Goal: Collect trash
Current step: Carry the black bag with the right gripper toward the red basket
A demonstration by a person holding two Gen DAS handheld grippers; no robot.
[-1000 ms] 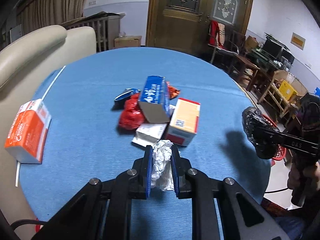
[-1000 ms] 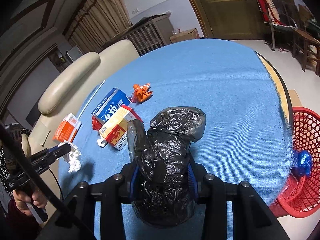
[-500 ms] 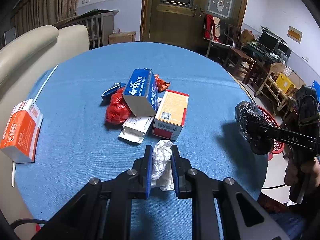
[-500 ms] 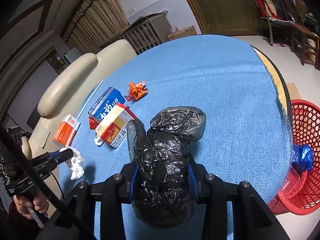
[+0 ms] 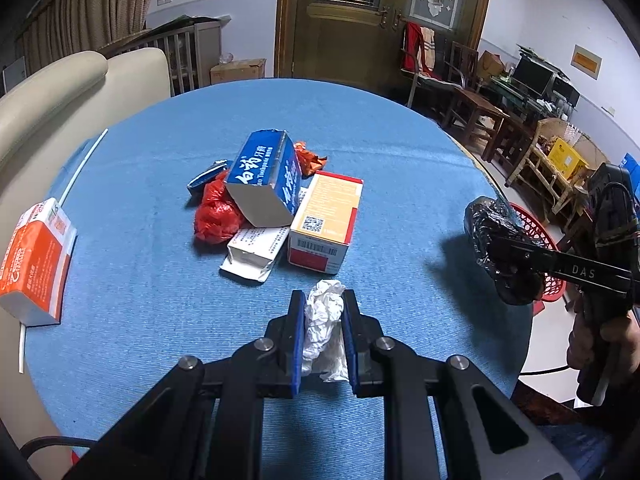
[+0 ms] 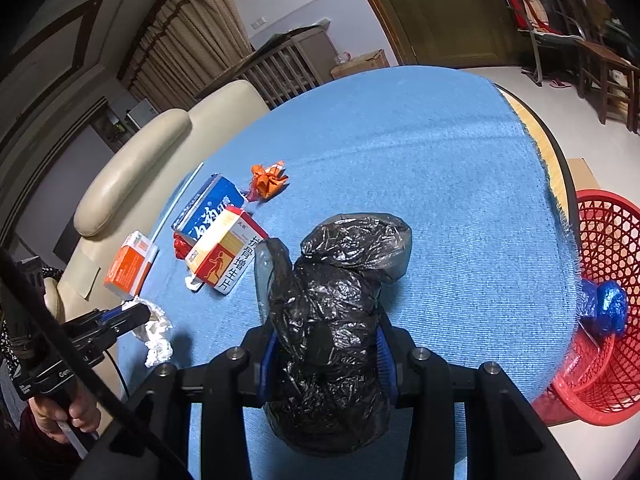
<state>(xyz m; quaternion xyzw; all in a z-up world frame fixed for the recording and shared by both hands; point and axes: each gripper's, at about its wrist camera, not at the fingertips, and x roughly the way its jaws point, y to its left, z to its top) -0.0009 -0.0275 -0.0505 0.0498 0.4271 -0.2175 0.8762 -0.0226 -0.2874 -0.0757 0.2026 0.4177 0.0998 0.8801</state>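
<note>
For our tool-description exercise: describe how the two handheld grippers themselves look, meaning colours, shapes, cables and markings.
Both the left gripper and the right gripper are black, with angular linkage arms, silver pivot bolts and blue pads lining their two flat fingers. Seen side-on, the right one has a pistol-style handle, white "DAS" lettering and black cables along its body.

2 claw-mounted fisheyes, angled down, sharing the blue table [image 5: 360,128]
</note>
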